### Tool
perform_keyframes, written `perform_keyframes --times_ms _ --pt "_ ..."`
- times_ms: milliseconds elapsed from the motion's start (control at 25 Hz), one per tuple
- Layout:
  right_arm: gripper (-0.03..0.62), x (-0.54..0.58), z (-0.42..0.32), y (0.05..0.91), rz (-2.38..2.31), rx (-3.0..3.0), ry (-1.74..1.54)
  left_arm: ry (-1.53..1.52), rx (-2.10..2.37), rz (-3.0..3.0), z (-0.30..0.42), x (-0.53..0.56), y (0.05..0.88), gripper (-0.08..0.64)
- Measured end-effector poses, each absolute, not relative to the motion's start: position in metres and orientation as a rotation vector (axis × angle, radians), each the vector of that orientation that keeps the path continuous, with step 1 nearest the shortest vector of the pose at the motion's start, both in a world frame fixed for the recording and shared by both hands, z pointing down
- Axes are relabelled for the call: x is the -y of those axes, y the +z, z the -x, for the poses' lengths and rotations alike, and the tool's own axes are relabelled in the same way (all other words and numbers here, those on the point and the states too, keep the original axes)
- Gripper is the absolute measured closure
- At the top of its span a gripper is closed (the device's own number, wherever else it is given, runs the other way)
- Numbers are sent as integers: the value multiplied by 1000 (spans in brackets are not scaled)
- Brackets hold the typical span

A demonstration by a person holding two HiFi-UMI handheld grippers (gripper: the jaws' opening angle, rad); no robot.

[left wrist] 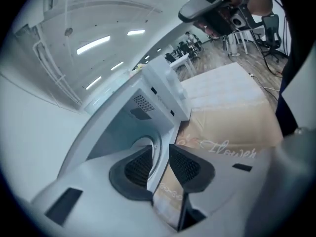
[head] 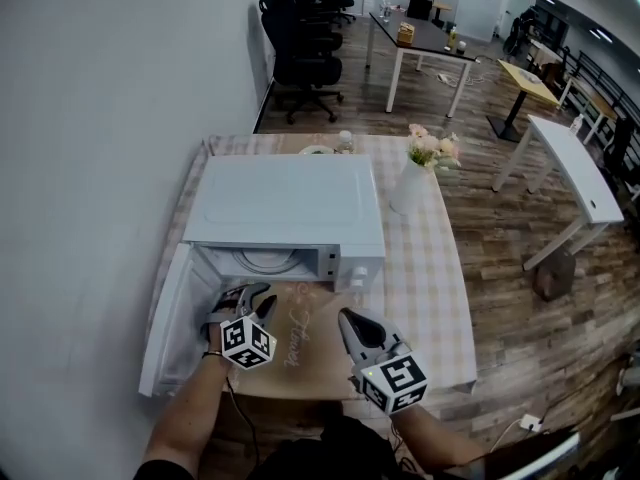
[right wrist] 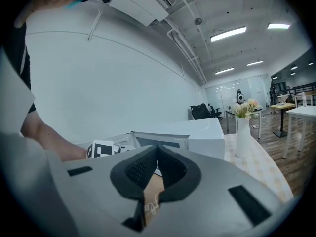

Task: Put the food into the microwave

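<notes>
Checked tablecloth (head: pixel 432 260) carries a brown mat (head: pixel 316 360) lettered "Flower", before microwave (head: pixel 285 208).

The open white microwave (head: pixel 285 208) sits on the checked surface (head: pixel 440 278), a flower vase (head: pixel 412 183) at its right, with the left hand-held gripper (head: pixel 256 298) and right hand-held gripper (head: pixel 345 317) just before it.

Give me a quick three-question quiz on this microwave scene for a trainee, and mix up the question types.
1. True or false: the door of the boxy white microwave stands open.
2. Which gripper has its jaws apart with nothing between them? A: left gripper. B: right gripper.
3. Fill in: in the head view, the tall white vase of pink flowers stands on the microwave's ____ side.

Key: 1 true. 2 A. 3 right.
</notes>
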State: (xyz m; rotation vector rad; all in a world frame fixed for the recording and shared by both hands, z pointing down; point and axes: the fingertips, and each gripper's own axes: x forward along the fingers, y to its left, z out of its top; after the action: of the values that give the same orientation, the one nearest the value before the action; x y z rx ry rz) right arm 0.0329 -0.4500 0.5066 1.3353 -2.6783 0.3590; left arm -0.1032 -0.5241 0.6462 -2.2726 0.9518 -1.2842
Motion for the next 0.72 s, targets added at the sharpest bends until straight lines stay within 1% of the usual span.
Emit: perform_keyframes --times_ms 200,440,520,720 --pt "583 425 -18 489 -1354 2707 311 -1125 -1051 2334 108 478 609 479" --pt "583 389 -7 470 -1394 2707 303 -942 -1193 2387 123 411 555 549" --pt "583 378 -1 464 -1398 2711 285 -895 -1244 2401 132 391 538 551" --pt "583 346 16 449 -1404 2719 250 -660 -1376 2527 153 336 497 552"
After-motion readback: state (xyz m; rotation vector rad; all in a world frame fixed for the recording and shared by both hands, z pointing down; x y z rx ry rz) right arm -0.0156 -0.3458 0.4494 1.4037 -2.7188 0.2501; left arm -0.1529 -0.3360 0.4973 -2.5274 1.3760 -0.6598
